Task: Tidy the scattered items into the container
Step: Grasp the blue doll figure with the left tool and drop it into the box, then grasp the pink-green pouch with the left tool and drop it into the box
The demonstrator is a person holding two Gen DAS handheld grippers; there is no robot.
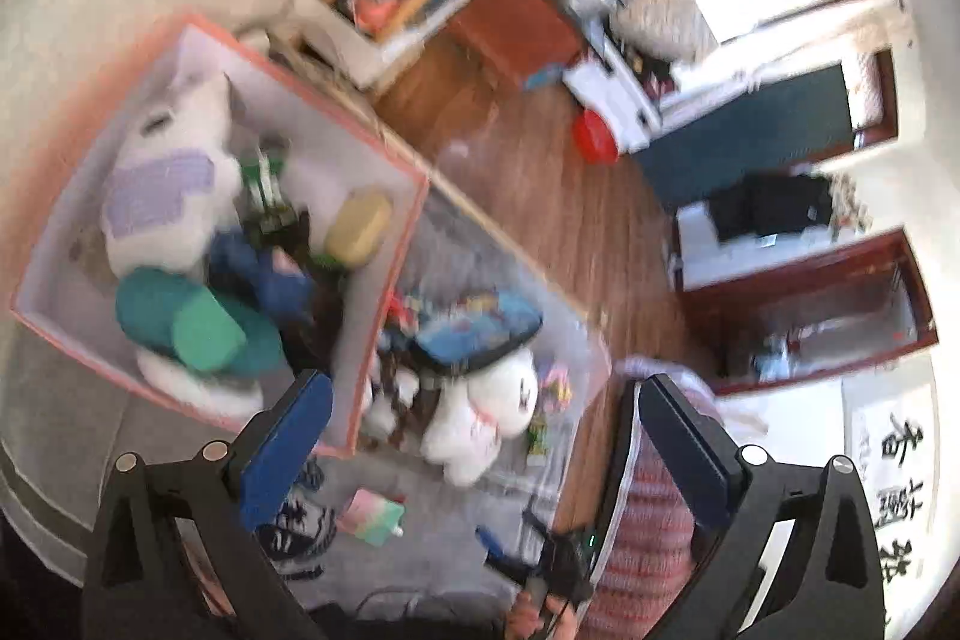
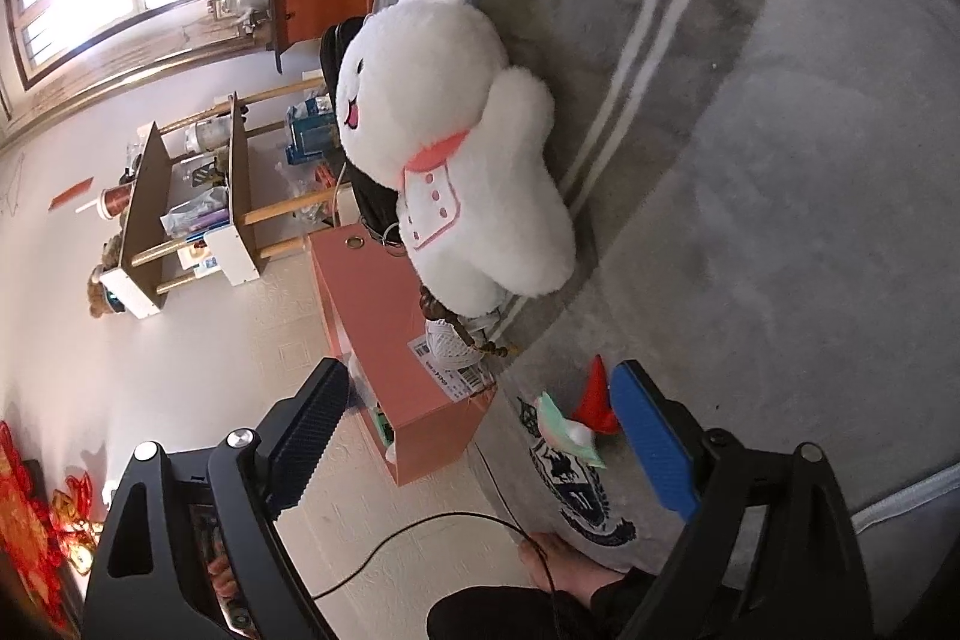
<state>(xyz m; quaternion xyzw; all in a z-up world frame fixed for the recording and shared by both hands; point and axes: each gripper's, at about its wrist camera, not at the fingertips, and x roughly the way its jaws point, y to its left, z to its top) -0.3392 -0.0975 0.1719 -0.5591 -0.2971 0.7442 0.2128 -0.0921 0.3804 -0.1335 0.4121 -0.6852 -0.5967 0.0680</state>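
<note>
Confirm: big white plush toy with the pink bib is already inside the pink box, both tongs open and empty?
Not quite. The white plush toy with the pink bib lies on the grey rug beside the pink box, not inside it, as the right wrist view shows. The left tongs and right tongs are indeed open and empty.

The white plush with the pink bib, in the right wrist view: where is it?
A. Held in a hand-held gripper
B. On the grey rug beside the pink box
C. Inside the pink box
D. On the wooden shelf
B: the white plush lies on the grey rug next to the pink box, and no hand-held gripper touches it.
</note>
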